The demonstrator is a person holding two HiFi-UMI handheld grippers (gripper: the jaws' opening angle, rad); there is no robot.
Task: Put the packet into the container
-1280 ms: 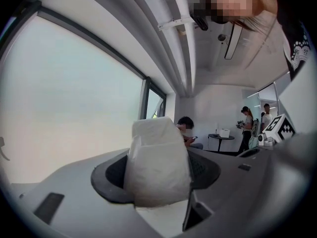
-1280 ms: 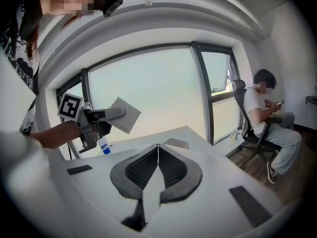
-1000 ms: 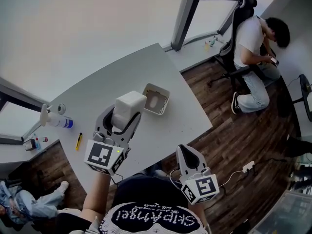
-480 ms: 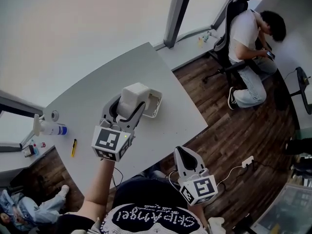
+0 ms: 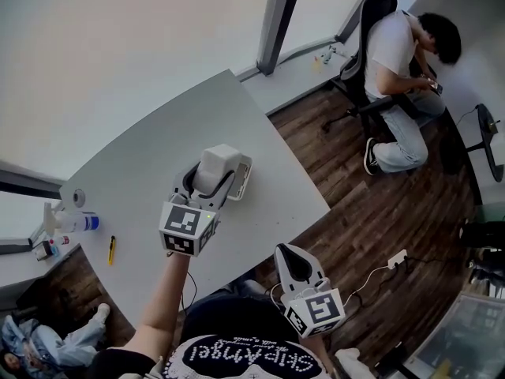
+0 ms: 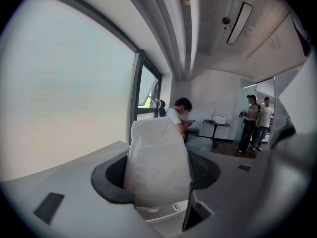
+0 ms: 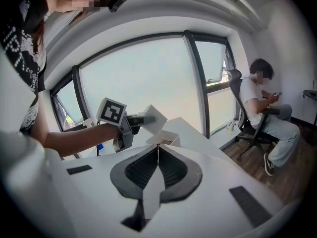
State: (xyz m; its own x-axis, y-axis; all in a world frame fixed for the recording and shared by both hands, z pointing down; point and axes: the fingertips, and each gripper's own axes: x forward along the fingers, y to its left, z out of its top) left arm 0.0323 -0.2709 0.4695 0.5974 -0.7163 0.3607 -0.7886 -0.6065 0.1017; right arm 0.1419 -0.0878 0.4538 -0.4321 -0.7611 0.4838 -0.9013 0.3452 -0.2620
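Clamping packet in left gripper, covering most of container near table edge. Holding right gripper closed, empty.

Bottle and cutter (yellow) sit near the table's edge.

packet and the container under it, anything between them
Nothing. In the left gripper view the packet, shut in the left gripper's claw, hangs right over the open container; no other thing shows between them.
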